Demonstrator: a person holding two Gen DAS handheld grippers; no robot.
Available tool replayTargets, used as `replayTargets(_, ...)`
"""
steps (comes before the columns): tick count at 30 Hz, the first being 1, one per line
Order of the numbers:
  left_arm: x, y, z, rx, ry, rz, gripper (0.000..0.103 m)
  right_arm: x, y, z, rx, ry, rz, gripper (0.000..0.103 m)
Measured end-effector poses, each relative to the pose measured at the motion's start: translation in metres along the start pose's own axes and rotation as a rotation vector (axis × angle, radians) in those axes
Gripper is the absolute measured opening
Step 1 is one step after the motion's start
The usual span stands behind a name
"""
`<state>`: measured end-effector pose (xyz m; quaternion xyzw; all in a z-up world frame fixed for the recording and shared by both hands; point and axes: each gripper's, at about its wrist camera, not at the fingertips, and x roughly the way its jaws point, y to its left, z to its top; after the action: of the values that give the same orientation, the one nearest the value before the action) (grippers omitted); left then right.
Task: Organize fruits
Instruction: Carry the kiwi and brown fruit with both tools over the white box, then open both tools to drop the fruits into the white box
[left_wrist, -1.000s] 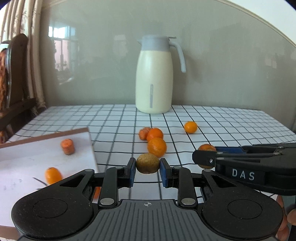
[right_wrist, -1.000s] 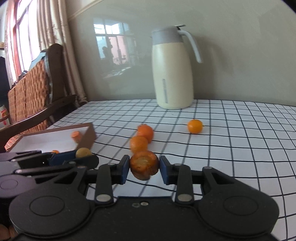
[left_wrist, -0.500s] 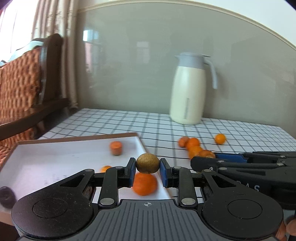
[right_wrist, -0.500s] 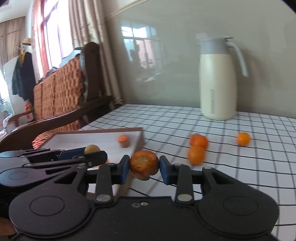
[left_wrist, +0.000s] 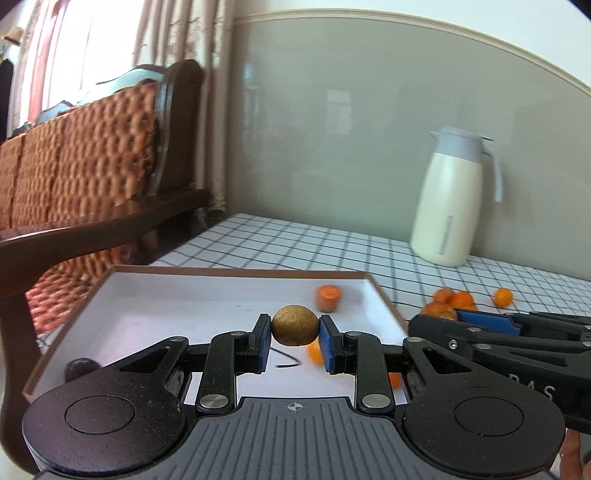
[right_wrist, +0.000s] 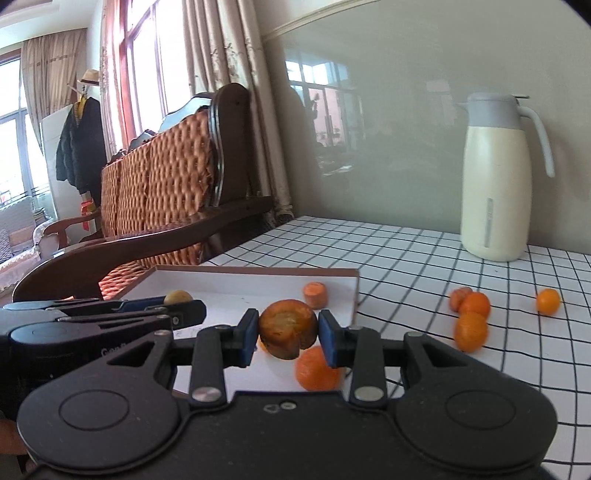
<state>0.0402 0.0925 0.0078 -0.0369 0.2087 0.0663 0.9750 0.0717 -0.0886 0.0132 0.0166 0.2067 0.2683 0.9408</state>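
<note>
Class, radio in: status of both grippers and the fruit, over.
Left gripper shut on brown kiwi. Right gripper shut on cut orange chunk. Both over white tray. Nothing blocking.

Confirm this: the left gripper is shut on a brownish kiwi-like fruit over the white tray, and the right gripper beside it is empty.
Not quite. The right gripper is not empty: the right wrist view shows it shut on a dark orange fruit. The rest holds: the left gripper is shut on the brownish fruit over the white tray.
</note>
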Motion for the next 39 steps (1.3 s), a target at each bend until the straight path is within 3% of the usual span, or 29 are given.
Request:
replayTargets(18,-0.001,0.054,-0.006,-0.057,0.001,0.109,0.028,0.027,0.030,0.003,-0.006,-0.035,0.038,0.026)
replayTargets(29,0.015,0.084,-0.002,-0.101,0.000,0.173,0.028,0.048,0.025,0.004,0.007,-0.041,-0.042,0.026)
replayTargets(39,0.038,0.086,0.007,-0.093,0.003,0.202,0.028,0.067,0.009,0.007,0.043,-0.031,-0.109,0.026)
